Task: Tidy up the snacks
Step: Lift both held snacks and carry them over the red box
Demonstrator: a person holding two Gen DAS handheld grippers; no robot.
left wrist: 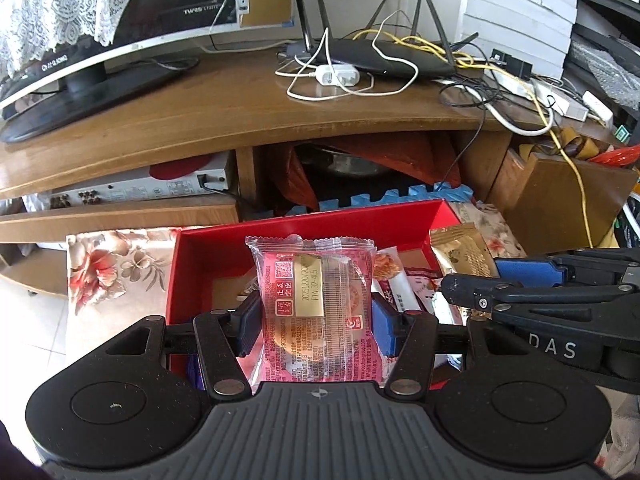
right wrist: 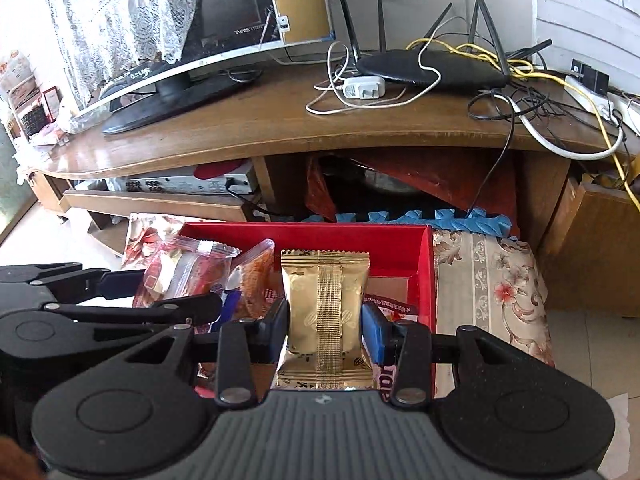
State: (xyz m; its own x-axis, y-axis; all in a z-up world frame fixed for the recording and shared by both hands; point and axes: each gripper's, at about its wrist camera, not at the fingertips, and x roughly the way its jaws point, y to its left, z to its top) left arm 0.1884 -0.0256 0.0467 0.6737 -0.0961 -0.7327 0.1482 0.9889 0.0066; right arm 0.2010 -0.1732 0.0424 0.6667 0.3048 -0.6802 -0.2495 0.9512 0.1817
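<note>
Left wrist view: the left hand-held gripper pinches a pink mooncake packet between its blue pads, the packet standing upright with its crimped top edge far from the camera. It hangs above the near left part of a red box, which rests on a floral cloth. Loose snack packets lie in the box to the right. At the right edge, the right hand-held gripper holds a gold snack packet over the box's right side. Beyond stands a wooden TV stand carrying a router.

Right wrist view: the right hand-held gripper is clamped on the gold snack packet, upright, above the right part of the red box. The left hand-held gripper enters from the left with the pink mooncake packet between its fingers.
</note>
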